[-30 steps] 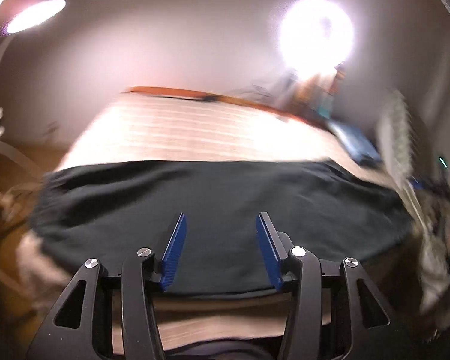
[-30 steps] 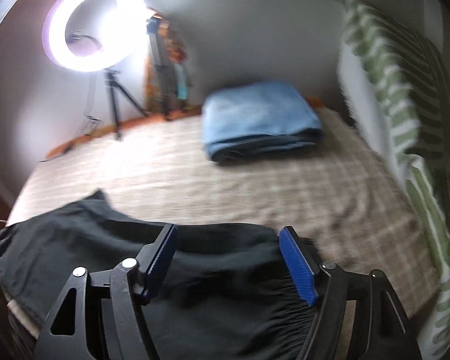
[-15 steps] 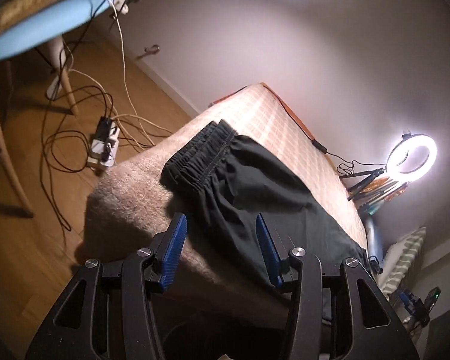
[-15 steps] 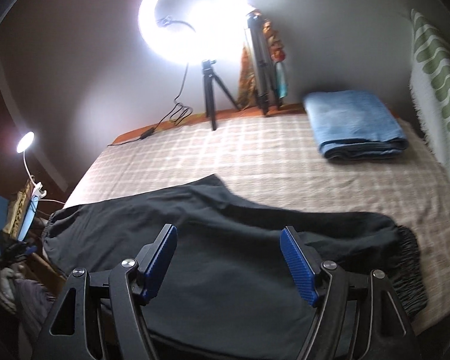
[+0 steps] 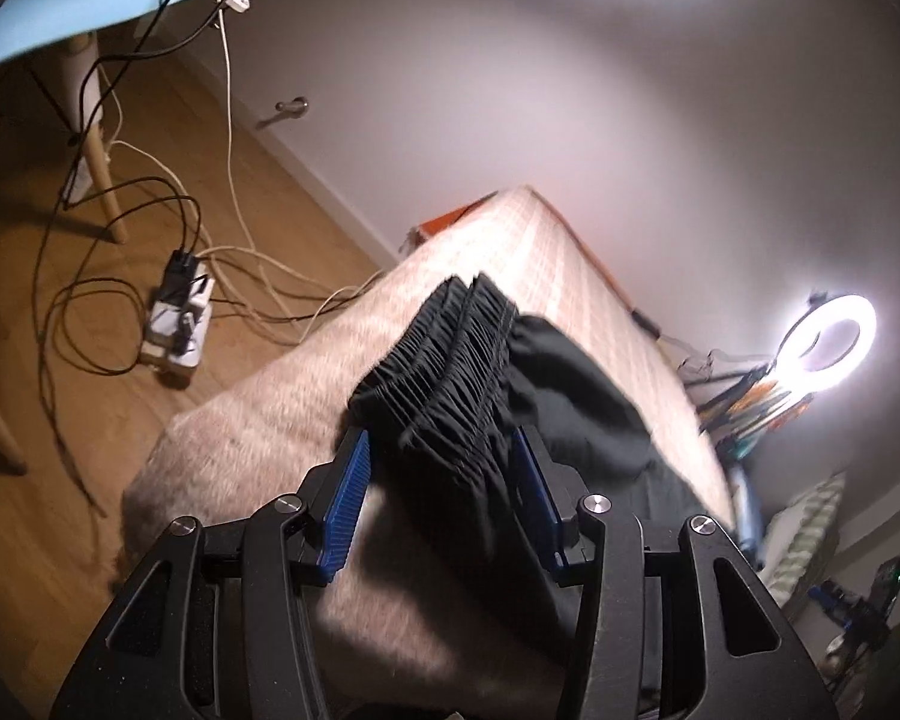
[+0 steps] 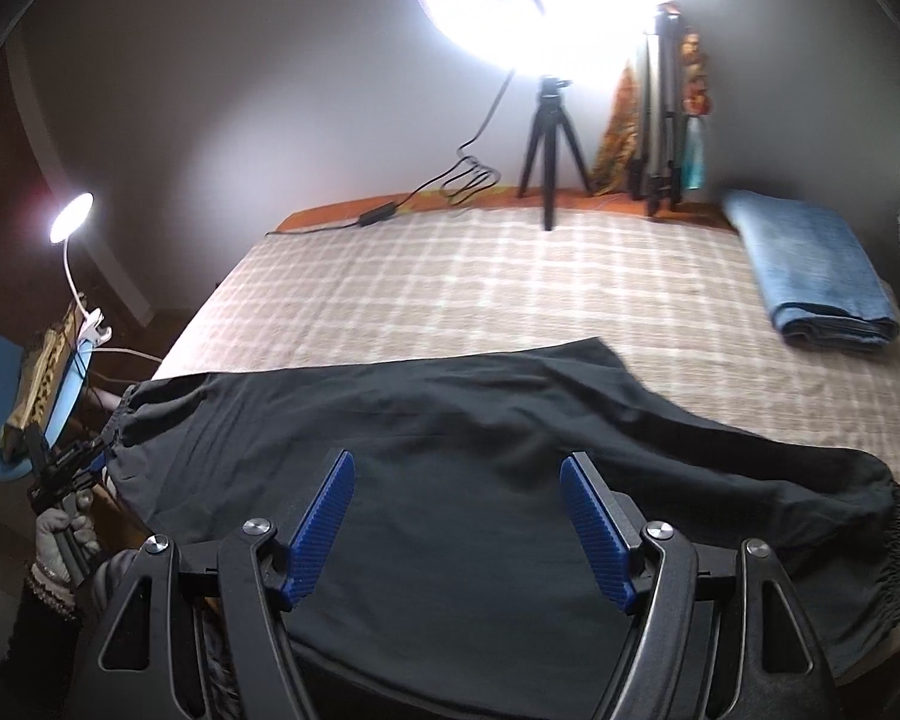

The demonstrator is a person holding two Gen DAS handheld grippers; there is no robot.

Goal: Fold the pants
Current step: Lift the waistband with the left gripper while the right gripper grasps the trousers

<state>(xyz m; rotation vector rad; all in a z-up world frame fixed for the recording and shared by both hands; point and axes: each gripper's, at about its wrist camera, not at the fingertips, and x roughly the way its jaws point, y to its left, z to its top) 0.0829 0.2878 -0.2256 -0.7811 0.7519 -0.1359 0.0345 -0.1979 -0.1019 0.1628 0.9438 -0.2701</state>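
A: Pants first: black, thin-fabric pants [image 6: 450, 450] with gathered elastic at both ends lie spread lengthwise along the near edge of the bed with its beige checked cover [image 6: 450, 276], and they look folded leg over leg already

B: So which step is this?

A: I'd judge the reach before the crosswise fold. At the waistband [image 5: 444, 348] end the left gripper [image 5: 438, 480] has its blue-padded fingers [image 5: 348, 498] parted either side of the ruched elastic, not pinching it yet

B: And the other one?

A: The right gripper [image 6: 456, 516] hovers over the middle of the cloth, fingers spread wide, nothing between them. The cuff end [image 6: 888, 546] lies off to its right

B: Next move?

A: Probably close on the waistband and carry it toward the cuffs, keeping both layers together. Folded blue jeans [image 6: 810, 276] sit well apart, by the ring light on its tripod [image 6: 546, 24]
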